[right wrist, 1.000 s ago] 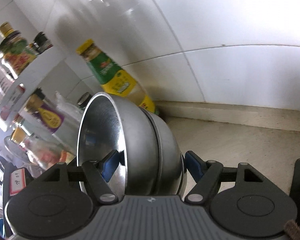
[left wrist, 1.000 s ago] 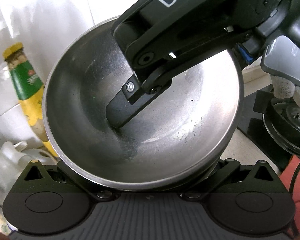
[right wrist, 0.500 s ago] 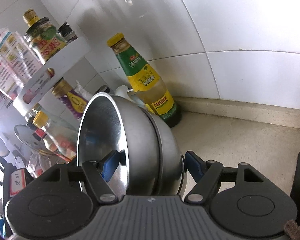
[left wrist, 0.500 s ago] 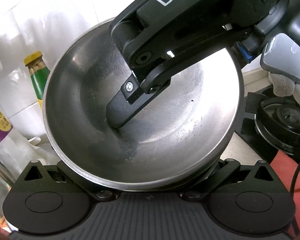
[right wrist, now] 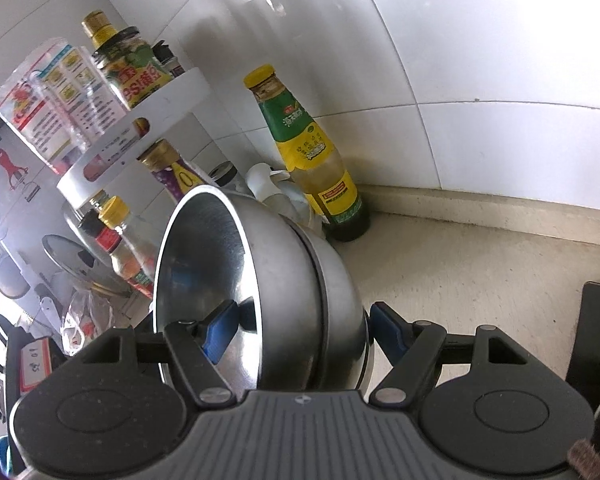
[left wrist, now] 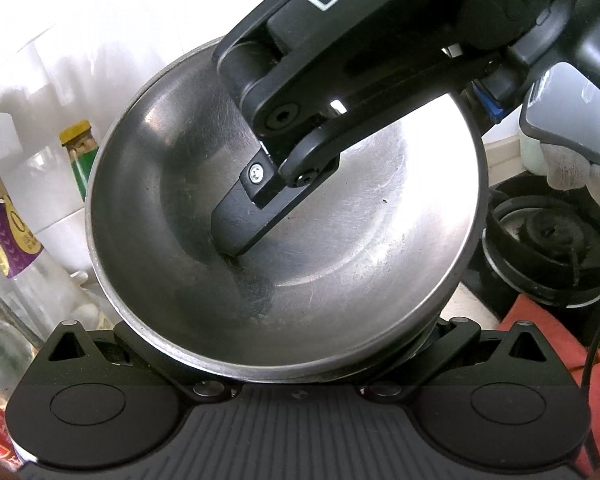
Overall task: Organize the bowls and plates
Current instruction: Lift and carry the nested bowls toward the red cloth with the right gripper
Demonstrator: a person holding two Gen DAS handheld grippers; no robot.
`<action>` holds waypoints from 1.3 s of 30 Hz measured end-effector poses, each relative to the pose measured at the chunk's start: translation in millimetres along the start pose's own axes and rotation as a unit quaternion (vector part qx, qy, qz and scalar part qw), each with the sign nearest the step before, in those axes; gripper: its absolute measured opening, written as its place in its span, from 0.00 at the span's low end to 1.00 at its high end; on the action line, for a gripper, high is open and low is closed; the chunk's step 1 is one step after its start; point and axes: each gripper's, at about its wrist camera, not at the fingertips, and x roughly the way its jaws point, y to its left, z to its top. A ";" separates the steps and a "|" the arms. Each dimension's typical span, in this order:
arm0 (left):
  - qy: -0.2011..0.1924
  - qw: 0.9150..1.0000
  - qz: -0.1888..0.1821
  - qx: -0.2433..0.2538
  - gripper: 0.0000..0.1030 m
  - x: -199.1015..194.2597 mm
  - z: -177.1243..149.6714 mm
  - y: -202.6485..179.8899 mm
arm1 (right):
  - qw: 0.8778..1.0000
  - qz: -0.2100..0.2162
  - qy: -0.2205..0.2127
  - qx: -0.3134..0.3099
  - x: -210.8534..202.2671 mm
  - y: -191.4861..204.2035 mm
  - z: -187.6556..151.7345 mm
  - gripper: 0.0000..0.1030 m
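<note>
A stack of nested steel bowls (right wrist: 284,280) is held on edge above the counter; its open inside (left wrist: 340,248) faces the left wrist camera. My right gripper (right wrist: 296,328) is shut on the stack, one blue-padded finger (right wrist: 220,330) inside the inner bowl and the other (right wrist: 386,330) against the outer bowl's back. In the left wrist view that right gripper reaches in from above, its finger (left wrist: 252,216) pressed on the bowl's inner wall. My left gripper's fingertips are hidden under the bowl rim, so its state is unclear.
A green-and-yellow sauce bottle (right wrist: 312,152) stands in the wall corner. A white two-tier rack (right wrist: 140,128) with several bottles and jars is on the left. A black stove burner (left wrist: 552,240) and a red cloth (left wrist: 540,328) lie to the right. A beige counter (right wrist: 460,264) lies below.
Both grippers and the bowls have drawn back and away from the tiled wall; the sauce bottle and rack now sit farther off and more of the counter shows. The grip is unchanged.
</note>
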 end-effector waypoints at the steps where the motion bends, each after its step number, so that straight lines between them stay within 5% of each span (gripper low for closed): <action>1: -0.002 1.000 -0.003 0.001 1.00 3.0 0.2 -1.4 | 1.000 -0.001 0.000 -0.001 -2.9 0.4 -1.6 0.66; 19: -0.023 0.997 -0.064 0.039 1.00 -23.0 -21.4 -17.6 | 0.997 -0.059 -0.030 0.035 -56.8 17.1 -42.5 0.66; 39: -0.011 0.997 -0.067 0.047 1.00 -76.8 -56.4 8.0 | 0.997 -0.065 -0.029 0.041 -73.4 88.8 -104.0 0.66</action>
